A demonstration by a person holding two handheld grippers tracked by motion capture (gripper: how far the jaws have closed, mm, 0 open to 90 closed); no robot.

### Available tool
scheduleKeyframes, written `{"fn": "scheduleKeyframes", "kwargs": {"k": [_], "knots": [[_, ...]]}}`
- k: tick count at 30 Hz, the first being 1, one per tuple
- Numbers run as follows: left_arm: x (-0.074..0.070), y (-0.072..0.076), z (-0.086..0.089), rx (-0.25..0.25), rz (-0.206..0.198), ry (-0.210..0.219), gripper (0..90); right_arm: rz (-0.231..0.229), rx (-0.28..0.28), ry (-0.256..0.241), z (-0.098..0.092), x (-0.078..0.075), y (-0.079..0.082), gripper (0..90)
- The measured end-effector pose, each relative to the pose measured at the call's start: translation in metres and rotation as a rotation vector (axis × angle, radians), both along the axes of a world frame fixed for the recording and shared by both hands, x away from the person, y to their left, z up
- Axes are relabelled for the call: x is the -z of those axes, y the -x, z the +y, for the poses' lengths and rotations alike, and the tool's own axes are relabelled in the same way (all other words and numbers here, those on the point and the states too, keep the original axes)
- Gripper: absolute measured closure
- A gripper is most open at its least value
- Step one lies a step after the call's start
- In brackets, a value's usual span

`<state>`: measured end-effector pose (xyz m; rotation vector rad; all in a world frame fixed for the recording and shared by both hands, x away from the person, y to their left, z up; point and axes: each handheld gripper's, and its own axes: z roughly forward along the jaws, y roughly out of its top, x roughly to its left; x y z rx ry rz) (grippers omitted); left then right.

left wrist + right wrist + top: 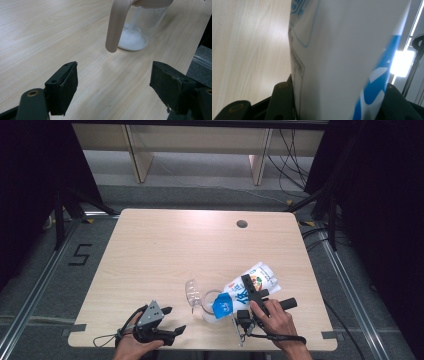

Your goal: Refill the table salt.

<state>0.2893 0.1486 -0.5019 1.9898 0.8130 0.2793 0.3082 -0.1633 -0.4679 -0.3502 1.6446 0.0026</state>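
From the high view, locate the bag point(246, 290): a white pouch with blue print, tilted with its blue corner down over the mouth of the clear jar point(210, 306). The jar stands near the front edge of the table point(165, 250), between your two hands. Its transparent lid point(192, 292) hangs open on the jar's left side.

Your right gripper point(248, 296) is clamped on the bag. The high view shows the tool lying across the pouch but not the contact itself. Consult the right gripper view for that: the two black jaws sit hard against either side of the bag point(342, 60), pinching its white wall, with blue print at the lower right. The jar cannot be checked there, because the pouch blocks the line of sight.

Your left gripper point(170, 320) rests low at the front left of the table, just left of the jar and apart from it. The left gripper view confirms the jaws are spread wide with bare wood between them. That view also supplies details the high view is too small to resolve: a layer of white powder point(131, 40) in the bottom of the jar point(140, 27), and a beige handle point(115, 27) curving down its near side.
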Motion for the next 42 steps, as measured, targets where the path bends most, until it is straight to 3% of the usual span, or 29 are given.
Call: {"fn": "scheduleKeyframes", "kwargs": {"k": [2,3,6,14,16,18,19,20,26,27,29,31,32,36,37,42], "knots": [[0.0001,0.0000,-0.0002,0.000,0.001,0.003,21.7,-0.009,-0.008,0.018,0.0007,-0.0012,-0.0003,54.7],[0.0001,0.0000,-0.0002,-0.001,0.001,0.003,21.7,-0.017,-0.025,0.056,0.0018,-0.0038,-0.0010,54.7],[0.0001,-0.0001,-0.0001,0.000,0.002,0.005,21.7,-0.006,0.004,0.054,0.0006,-0.0030,0.0005,54.7],[-0.0002,-0.0002,0.0000,0.000,-0.005,-0.004,21.8,-0.009,0.011,0.051,0.0006,-0.0022,0.0011,55.0],[-0.0004,-0.0008,0.0005,0.008,-0.013,-0.009,21.7,0.005,0.027,0.087,0.0021,-0.0046,0.0019,55.1],[-0.0004,-0.0008,0.0005,0.008,-0.013,-0.010,21.7,0.013,0.031,0.021,0.0014,0.0001,0.0020,55.3],[-0.0004,-0.0008,0.0005,0.008,-0.013,-0.010,21.7,-0.004,0.002,0.051,0.0023,-0.0017,0.0006,55.3],[-0.0004,-0.0007,0.0005,0.007,-0.013,-0.010,21.7,0.014,0.025,0.045,0.0022,-0.0012,0.0014,55.3],[-0.0001,-0.0011,0.0004,0.012,-0.011,-0.006,21.8,0.009,0.027,0.052,0.0026,-0.0013,0.0015,55.8],[-0.0001,-0.0009,0.0004,0.010,-0.012,-0.006,21.7,-0.020,-0.008,0.040,0.0018,0.0003,-0.0004,55.9],[0.0003,0.0001,-0.0004,-0.003,0.002,0.005,21.8,-0.014,0.006,0.068,0.0015,-0.0009,0.0007,56.1],[0.0000,-0.0006,0.0002,0.006,-0.007,-0.003,21.7,-0.019,-0.007,0.053,0.0021,0.0002,0.0000,56.5],[-0.0002,-0.0010,0.0005,0.011,-0.014,-0.008,21.8,-0.022,-0.008,0.083,0.0025,-0.0016,0.0003,56.6],[-0.0001,-0.0009,0.0003,0.011,-0.013,-0.007,21.8,0.005,0.019,0.061,0.0034,-0.0006,0.0011,57.1],[0.0001,-0.0005,0.0000,0.004,-0.006,-0.002,21.7,-0.019,-0.004,0.031,0.0023,0.0027,-0.0001,57.2],[-0.0001,0.0003,-0.0002,-0.005,-0.001,-0.001,21.8,-0.010,0.009,0.047,0.0021,0.0032,0.0008,57.8]]}}
